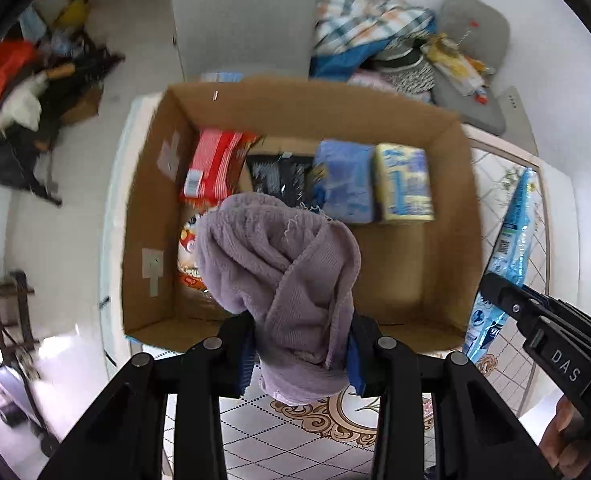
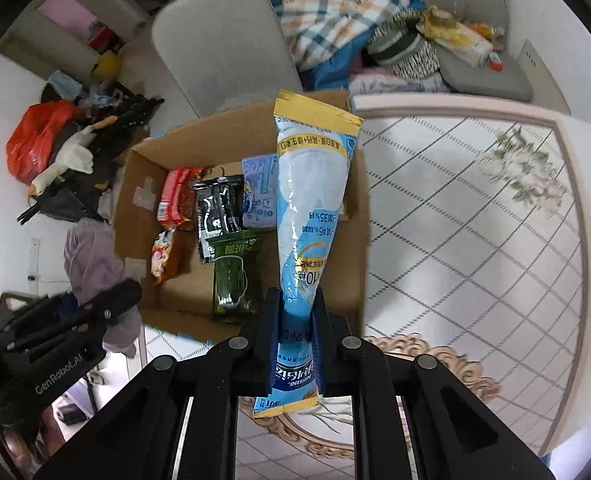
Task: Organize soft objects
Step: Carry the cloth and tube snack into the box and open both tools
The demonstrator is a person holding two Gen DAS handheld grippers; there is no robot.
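My left gripper (image 1: 301, 344) is shut on a bunched purple towel (image 1: 283, 264) and holds it above the near side of an open cardboard box (image 1: 427, 304). My right gripper (image 2: 298, 320) is shut on a long blue and white pouch with gold ends (image 2: 313, 208), held above the box's right wall (image 2: 359, 248). The pouch also shows in the left wrist view (image 1: 515, 232), with the right gripper (image 1: 491, 286) beside the box. The towel (image 2: 91, 256) and left gripper (image 2: 113, 306) show at the left of the right wrist view.
The box holds a red packet (image 1: 211, 164), a black packet (image 2: 217, 212), a green packet (image 2: 231, 280), a blue pack (image 1: 345, 180) and a yellow pack (image 1: 405, 182). It stands on a tiled-pattern table (image 2: 475, 232). A grey chair (image 2: 223, 48) and piled clothes (image 2: 343, 12) lie behind.
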